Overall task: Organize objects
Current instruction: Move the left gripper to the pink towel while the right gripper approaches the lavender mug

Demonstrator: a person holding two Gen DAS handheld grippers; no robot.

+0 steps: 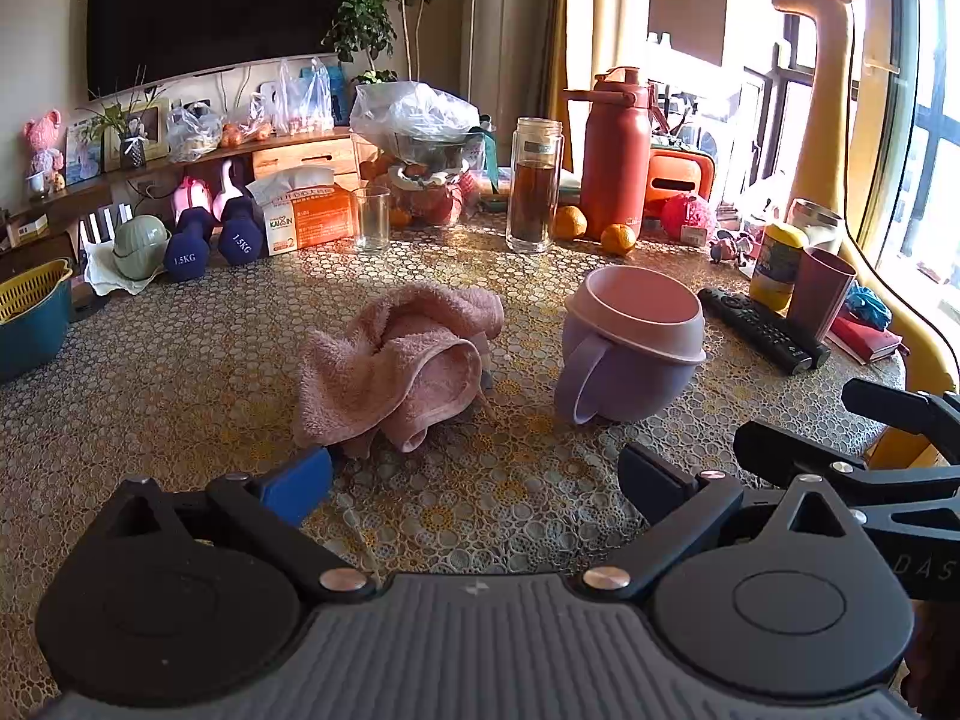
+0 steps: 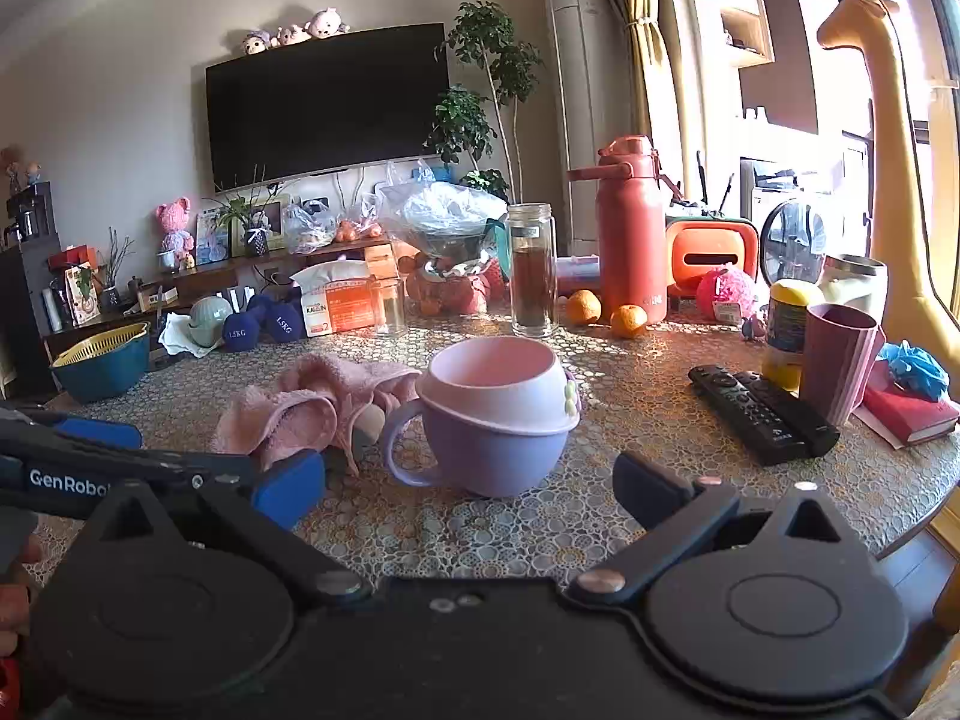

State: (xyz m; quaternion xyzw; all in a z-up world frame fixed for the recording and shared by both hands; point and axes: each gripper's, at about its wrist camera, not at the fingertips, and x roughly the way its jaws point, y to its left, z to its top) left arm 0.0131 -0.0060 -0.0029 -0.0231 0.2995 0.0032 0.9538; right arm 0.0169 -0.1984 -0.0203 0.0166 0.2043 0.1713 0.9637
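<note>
left gripper [image 1: 474,480]: we see it low over the table [image 1: 180,372], near edge, jaws spread wide, nothing between them. its left blue pad sits just beside the towel's near hem; we can't tell if it touches.
right gripper [image 2: 471,489]: jaws wide apart too, empty, pointed straight at the mug, close in front of it and apart from it. it sits just right of the left gripper, its black fingers showing at the right edge of the left wrist view.
mug [image 2: 489,414]: we count 1. lilac body, pale pink rim and inside, looped handle on its left, small flower trim on its right rim. upright, looks empty.
towel [image 1: 399,360]: 1, pink terry, crumpled in a heap, just left of the mug, not touching it.
remote [image 2: 762,414]: 1, black, flat on the table, right of the mug, well apart.
maroon cup [image 2: 840,360]: 1, upright, right of the mug, just behind the remote's far end.
glass jar [image 2: 531,270]: 1, tall, dark brown fill, behind the mug.
red flask [image 2: 633,234]: 1, behind the mug, to the right of the jar.
oranges [image 2: 629,321]: we count 2 loose, behind the mug, at the flask's foot.
dumbbells [image 1: 207,240]: 2 navy, marked 1.5kg, far left behind the mug.
tissue box [image 1: 306,213]: 1, orange and white, behind the mug, left of the jar.
</note>
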